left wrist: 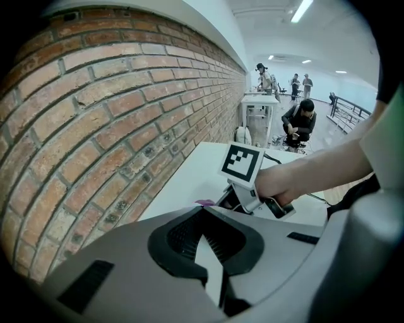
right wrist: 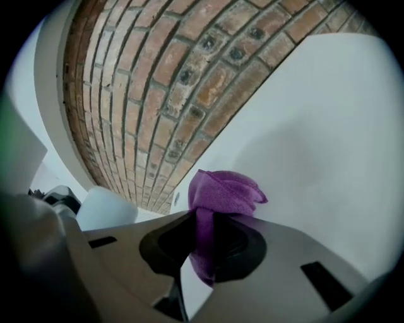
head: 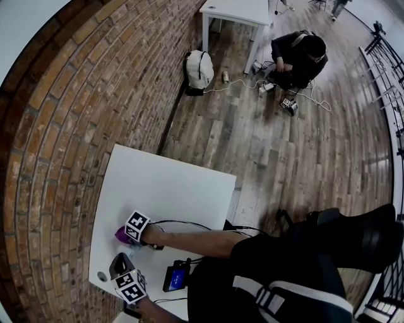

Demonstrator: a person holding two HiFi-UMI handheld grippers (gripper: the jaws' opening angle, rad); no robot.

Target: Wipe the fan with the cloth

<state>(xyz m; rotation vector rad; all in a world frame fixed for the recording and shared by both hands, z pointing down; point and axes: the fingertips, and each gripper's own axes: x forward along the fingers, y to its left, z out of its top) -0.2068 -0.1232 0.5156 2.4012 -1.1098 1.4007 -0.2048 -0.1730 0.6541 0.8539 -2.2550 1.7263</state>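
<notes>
A purple cloth hangs bunched between the jaws of my right gripper, which is shut on it just above the white table. In the head view the cloth shows at the tip of the right gripper, near the table's wall-side edge. My left gripper sits nearer to me on the same side; its jaws are shut with nothing in them. The left gripper view looks at the right gripper's marker cube and a sliver of cloth. I see no fan in any view.
A brick wall runs close along the table's left side. A small black device with a blue screen and cables lie on the table near me. Far off on the wood floor are a crouching person, a white backpack and another table.
</notes>
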